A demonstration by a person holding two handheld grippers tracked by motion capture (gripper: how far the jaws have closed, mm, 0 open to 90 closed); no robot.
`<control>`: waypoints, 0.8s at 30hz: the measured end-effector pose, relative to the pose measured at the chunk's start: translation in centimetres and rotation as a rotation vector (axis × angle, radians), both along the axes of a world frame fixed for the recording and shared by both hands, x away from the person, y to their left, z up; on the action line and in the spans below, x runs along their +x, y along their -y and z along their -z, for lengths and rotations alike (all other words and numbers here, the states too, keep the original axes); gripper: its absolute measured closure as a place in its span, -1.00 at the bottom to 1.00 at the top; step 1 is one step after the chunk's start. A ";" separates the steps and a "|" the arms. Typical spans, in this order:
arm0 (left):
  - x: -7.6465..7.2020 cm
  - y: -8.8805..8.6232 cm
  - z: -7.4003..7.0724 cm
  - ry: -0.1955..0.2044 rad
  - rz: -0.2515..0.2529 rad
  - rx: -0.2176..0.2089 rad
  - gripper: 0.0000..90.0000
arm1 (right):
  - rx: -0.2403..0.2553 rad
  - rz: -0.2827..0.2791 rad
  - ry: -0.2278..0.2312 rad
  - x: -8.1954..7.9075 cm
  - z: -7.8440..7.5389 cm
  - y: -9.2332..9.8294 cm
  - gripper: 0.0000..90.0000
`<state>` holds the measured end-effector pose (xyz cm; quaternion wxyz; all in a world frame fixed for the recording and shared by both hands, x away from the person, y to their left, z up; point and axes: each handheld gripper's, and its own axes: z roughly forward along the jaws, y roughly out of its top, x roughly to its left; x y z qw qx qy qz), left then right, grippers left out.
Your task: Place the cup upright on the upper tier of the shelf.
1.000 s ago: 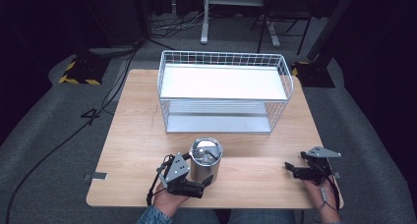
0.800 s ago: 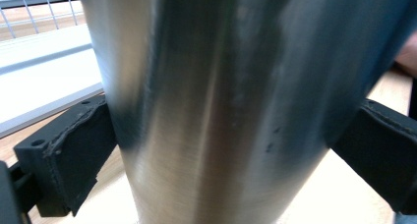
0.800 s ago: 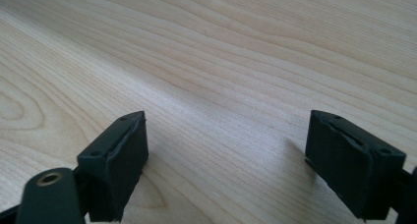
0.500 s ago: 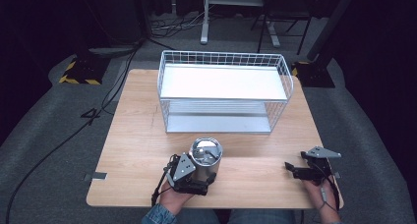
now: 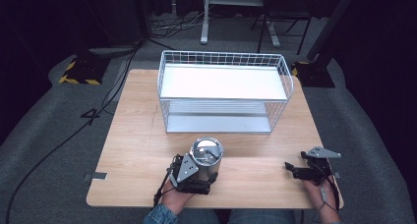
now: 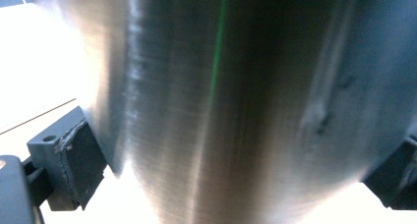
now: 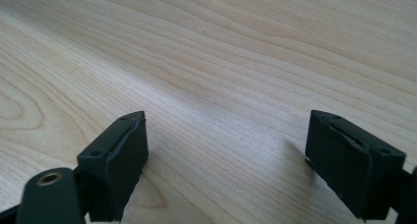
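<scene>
High view, tin: a steel tin point(image 5: 206, 159) stood upright on the near part of the wooden table point(image 5: 133, 135), left of centre, its long axis vertical and its round lidded top facing up.
Left gripper view, grasp: the left gripper point(image 6: 241, 184) had the tin's brushed wall between its pads point(image 6: 81, 160); the jaws had just been closing on it, and both pads looked to be against the metal, so I judged the tin pinched low on its side.
Why held so: a grip across the width, with the gripper lying level, would keep the tin upright for a lift.
Wire basket: a white wire basket point(image 5: 224, 62) with two shelves stood beyond the tin, apart from it, its open front facing the person; probably where the tin was bound.
Right gripper: the right gripper point(image 7: 241, 157) rested low over bare wood near the table's right edge, jaws spread with nothing between them, well apart from the tin and likely waiting.
</scene>
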<state>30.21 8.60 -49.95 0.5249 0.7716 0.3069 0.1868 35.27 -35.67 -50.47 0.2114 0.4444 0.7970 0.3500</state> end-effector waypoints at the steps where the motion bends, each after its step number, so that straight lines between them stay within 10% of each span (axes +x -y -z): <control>1: 0.0 0.0 0.0 0.000 0.001 0.001 -0.93 | 0.000 -0.001 0.000 0.0 0.0 0.0 -0.62; 24: -1.1 -1.5 -3.9 0.005 0.012 0.030 -0.92 | 0.002 -0.001 -0.007 0.1 0.0 0.1 -0.63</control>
